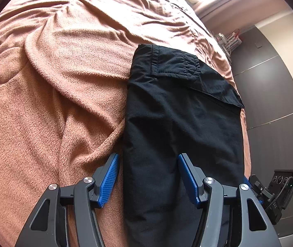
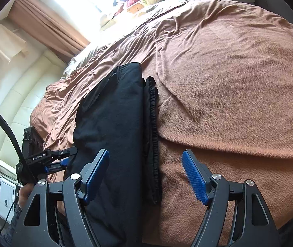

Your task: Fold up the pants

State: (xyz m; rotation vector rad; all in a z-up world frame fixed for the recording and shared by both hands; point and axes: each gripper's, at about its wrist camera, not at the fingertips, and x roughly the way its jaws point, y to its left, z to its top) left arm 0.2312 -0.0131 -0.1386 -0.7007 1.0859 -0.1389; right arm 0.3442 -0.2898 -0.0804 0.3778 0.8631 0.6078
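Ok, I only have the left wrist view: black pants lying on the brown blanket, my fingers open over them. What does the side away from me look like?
Observer: From the right wrist, the gathered waistband pokes out along the right edge of the pants, lying on the blanket.
Operator: Is the right gripper holding anything?
Observer: No. The right gripper is open, one finger over the pants, the other over the blanket.
Operator: Can you see my left gripper from there?
Observer: Yes, the left gripper sits at the pants' left edge; I cannot tell from this side whether its fingers touch the cloth.
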